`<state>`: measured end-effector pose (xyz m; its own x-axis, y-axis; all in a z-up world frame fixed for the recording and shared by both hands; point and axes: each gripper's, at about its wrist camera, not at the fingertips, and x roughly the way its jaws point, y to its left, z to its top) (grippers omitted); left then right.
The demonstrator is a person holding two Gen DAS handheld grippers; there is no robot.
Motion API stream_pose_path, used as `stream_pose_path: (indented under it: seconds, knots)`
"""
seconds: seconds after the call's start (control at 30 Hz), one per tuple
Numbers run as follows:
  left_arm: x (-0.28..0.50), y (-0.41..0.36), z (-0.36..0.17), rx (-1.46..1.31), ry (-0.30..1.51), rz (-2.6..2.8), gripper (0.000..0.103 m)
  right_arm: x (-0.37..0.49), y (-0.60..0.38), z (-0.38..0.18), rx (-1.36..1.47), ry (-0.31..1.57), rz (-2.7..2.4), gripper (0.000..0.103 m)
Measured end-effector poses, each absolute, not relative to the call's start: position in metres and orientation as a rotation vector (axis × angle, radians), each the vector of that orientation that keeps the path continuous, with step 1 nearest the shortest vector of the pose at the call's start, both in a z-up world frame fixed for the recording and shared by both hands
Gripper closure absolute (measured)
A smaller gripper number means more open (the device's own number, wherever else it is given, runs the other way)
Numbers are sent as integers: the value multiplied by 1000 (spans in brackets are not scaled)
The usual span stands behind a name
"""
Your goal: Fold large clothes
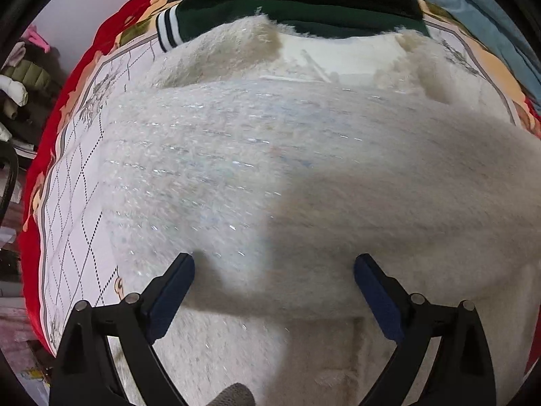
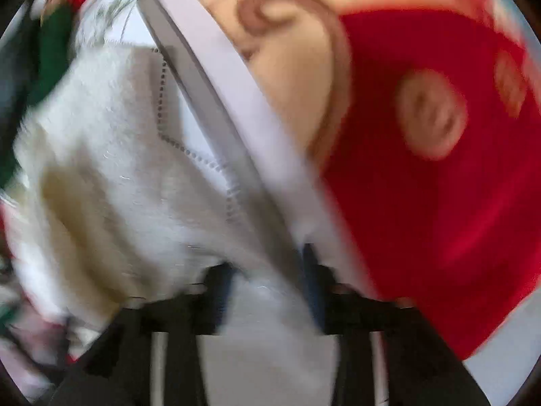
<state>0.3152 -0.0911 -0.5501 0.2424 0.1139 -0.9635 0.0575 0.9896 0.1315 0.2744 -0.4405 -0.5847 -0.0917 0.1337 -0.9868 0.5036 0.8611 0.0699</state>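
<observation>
Left gripper [image 1: 274, 284]: jaws spread wide, gripping nothing, poised over the fuzzy white sweater [image 1: 270, 169]. Right gripper [image 2: 267, 270]: blurred; jaws apart with white fabric between them, hold cannot be told. Sweater: spread flat on the bedspread [image 1: 77, 203], white quilted centre, red floral border. Beyond it: dark green garment [image 1: 287, 17], touching its far edge. Far left: clothes heap [image 1: 23, 77] against the pale wall [image 1: 84, 10].

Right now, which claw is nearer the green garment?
Left. The left claw faces the green garment across the white sweater; the right claw points toward the red blanket.
</observation>
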Motion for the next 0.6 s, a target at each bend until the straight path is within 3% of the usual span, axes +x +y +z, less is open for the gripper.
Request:
stream_pose_path:
  seconds: [0.17,0.27,0.3,0.33,0.4,0.6]
  knots:
    - [299,-120,-538,164,1305,40,6,285,-403,-553,254,1602,-145,52]
    - [291,-138,-543,192,1306,79,6,292,-397,-569,82,1591,-91,51]
    - [289,-142,-545,196,1313,97,6,294,-407,-584,61,1636,-132,46]
    - [287,-146,-546,195,1316,117,6,293,-423,-597,150,1689,-147,39]
    - [279,-154,-545,196,1316,180,6,292,-449,-598,384,1713,-115,39]
    - [253,-161,-523,132,1325,398,6,295,-454,-528,570,1587,184,39]
